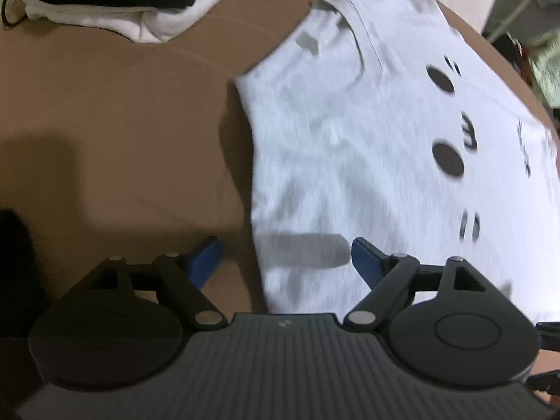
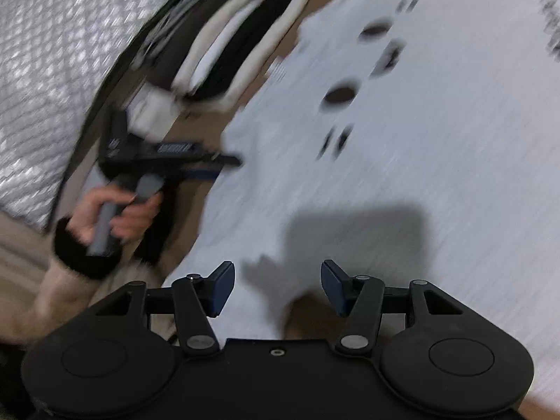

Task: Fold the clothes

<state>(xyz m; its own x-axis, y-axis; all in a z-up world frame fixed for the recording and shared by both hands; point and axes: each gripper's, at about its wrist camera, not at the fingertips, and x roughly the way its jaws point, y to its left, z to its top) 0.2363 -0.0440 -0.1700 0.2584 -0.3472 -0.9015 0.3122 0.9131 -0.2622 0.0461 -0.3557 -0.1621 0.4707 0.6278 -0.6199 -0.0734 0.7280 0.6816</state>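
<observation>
Stretching across most of the scene, a brown table (image 1: 105,112) is carrying everything. Lying flat on it is a light grey T-shirt (image 1: 350,147), collar toward the far side, its printed face of dark oval eyes (image 1: 448,159) and small whisker marks showing upward. Sitting at the far edge of the table is a stack of folded clothes (image 1: 115,3), white and black layers alternating, well apart from the shirt's collar. The left gripper (image 1: 285,250) is hovering just above the T-shirt's near-left edge with its blue-padded fingers spread wide and nothing between them, one finger over bare table, the other over cloth. The right gripper (image 2: 278,285) is hanging over the shirt's lower hem, its jaws likewise standing apart and empty, casting a shadow on the fabric. The person's left hand (image 2: 115,213), black cuff at the wrist, is gripping the other tool's grey handle. Both views are blurring somewhat.
</observation>
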